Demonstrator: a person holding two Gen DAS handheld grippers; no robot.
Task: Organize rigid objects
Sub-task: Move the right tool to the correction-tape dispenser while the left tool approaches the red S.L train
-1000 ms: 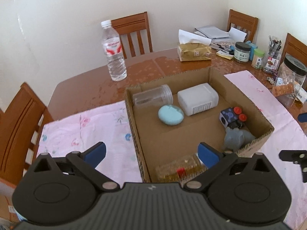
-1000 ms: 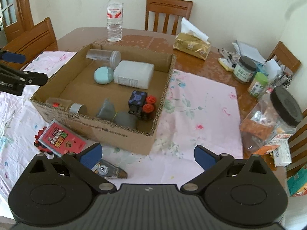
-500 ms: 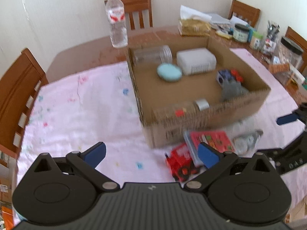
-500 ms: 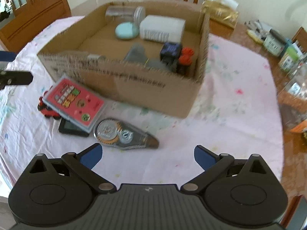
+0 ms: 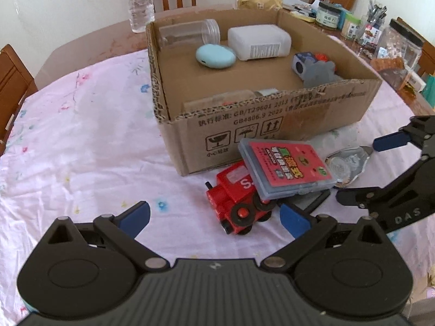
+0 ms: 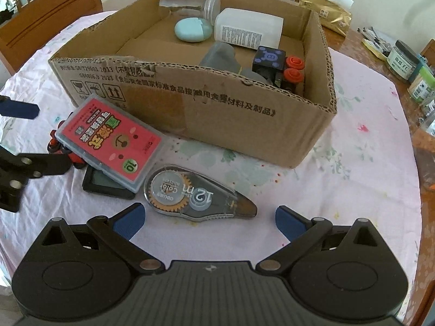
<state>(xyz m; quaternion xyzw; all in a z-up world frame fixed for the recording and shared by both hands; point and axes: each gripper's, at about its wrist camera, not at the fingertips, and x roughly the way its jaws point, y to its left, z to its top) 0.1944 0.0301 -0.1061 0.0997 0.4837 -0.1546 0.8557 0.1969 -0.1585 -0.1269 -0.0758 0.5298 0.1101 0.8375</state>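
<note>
Outside the cardboard box (image 6: 206, 108), four things are left on the tablecloth (image 6: 353, 179): toy train (image 5: 239, 198), red card case (image 6: 108, 141), a dark slab under it, and tape dispenser (image 6: 195, 195), lying lengthwise, tip pointing right. Both the left gripper (image 5: 214, 217) and right gripper (image 6: 209, 218) are spread wide and empty. Several items already sit inside.

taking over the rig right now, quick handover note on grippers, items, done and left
Left gripper: open, empty, facing the red toy train.
Right gripper: open, empty, just short of the correction tape.
Done: clear jar, blue case, white container and other toys lie in the cardboard box.
Left on the cloth: train, card case lying on it and on a black device, and the tape.
</note>
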